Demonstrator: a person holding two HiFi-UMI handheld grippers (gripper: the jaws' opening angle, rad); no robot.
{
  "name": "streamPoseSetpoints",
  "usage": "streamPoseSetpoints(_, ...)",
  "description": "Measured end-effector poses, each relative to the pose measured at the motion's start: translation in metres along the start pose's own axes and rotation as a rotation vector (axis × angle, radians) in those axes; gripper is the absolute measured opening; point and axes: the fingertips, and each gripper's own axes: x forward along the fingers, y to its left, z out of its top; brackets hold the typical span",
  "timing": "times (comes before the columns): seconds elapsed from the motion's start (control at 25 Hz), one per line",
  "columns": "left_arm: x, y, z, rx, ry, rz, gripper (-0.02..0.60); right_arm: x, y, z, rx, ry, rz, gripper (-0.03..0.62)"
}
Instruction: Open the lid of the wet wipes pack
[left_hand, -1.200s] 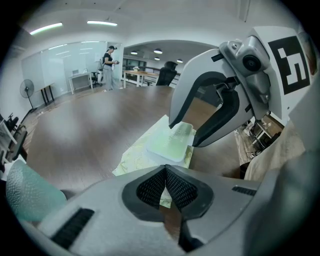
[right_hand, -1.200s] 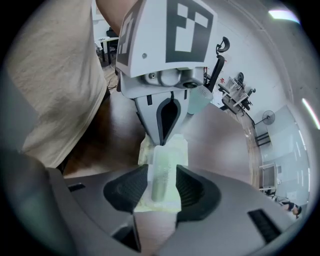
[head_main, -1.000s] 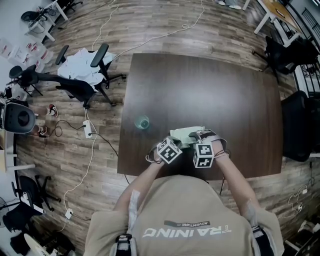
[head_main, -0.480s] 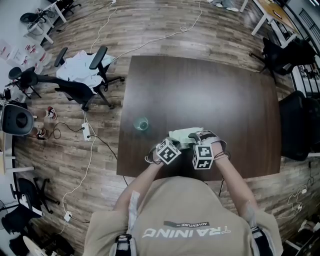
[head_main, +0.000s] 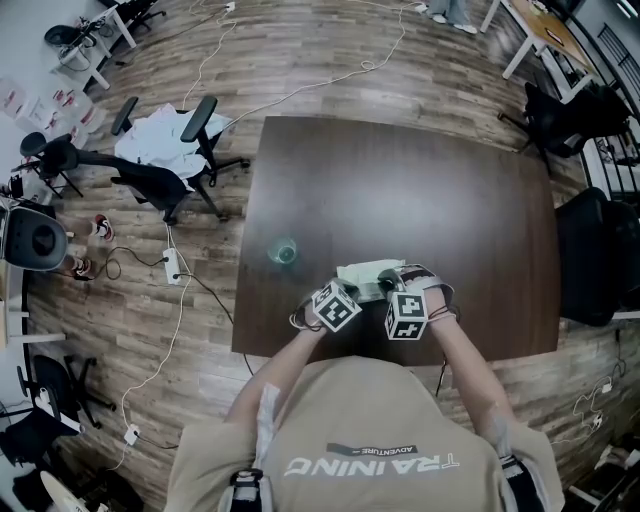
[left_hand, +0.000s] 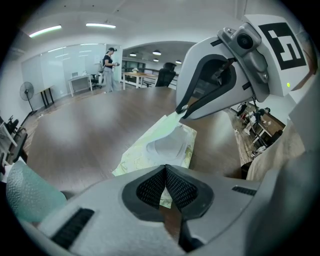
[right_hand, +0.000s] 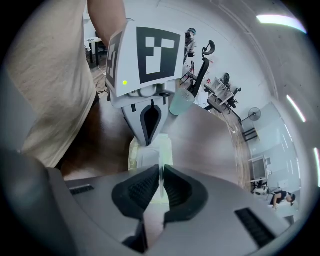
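Head view, with both gripper views; items run left to right across the table (head_main: 450, 180).

Cup (head_main: 285, 250): stands at the near left, well apart from the work and no part of it.

Left gripper (left_hand: 166, 172): jaws closed, pads meeting at the tips. The tips come down at the near-left end of the pack (head_main: 366, 275). Whether they pinch the pack's edge or only rest at it cannot be told.

Pack: lies flat near the table's near edge, between the two grippers. Its long axis runs roughly left to right, so that it joins one gripper's tips to the other's. The right gripper view looks straight along it toward the left gripper.

Right gripper (right_hand: 160, 174): at the pack's right end, pointing steeply down. Its jaws have just been closing and now stand closed on the lid (right_hand: 160, 156), a thin pale strip caught edge-on between the pads.

Governing relation: the lid sits at the right gripper, which is the nearer hand, and the body of the pack extends leftward from it. The opening pull is therefore judged to run up and leftward along the long axis, with the left gripper as anchor. The chief risk is that the whole pack lifts with the lid.
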Motion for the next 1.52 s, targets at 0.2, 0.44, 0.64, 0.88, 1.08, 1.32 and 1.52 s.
streamPoseSetpoints(0.2,0.002,0.000,-0.001,0.002,0.009,-0.004,0.009,0.000,-0.008,0.001,0.009,-0.007,-0.007,0.030)
streamPoseSetpoints(0.44,0.001,0.000,-0.001,0.012,0.034,-0.027,0.009,-0.002,-0.020,0.001,0.030,-0.019,-0.021,0.028)
streamPoseSetpoints(0.64,0.001,-0.003,0.000,0.014,0.031,-0.032,0.009,-0.001,-0.026,-0.001,0.027,-0.022,-0.027,0.026)
streamPoseSetpoints(0.88,0.001,-0.002,0.002,0.018,0.034,-0.035,0.009,0.003,-0.038,-0.002,0.032,-0.027,-0.034,0.026)
streamPoseSetpoints(1.08,0.001,-0.001,0.001,0.014,0.042,-0.042,0.009,0.007,-0.046,-0.004,0.048,-0.033,-0.033,0.026)
streamPoseSetpoints(1.32,0.000,-0.002,0.001,0.011,0.045,-0.062,0.009,0.012,-0.051,-0.005,0.067,-0.041,-0.031,0.028)
streamPoseSetpoints(1.52,0.001,-0.001,0.002,0.008,0.055,-0.074,0.009,0.019,-0.059,-0.008,0.078,-0.046,-0.018,0.028)
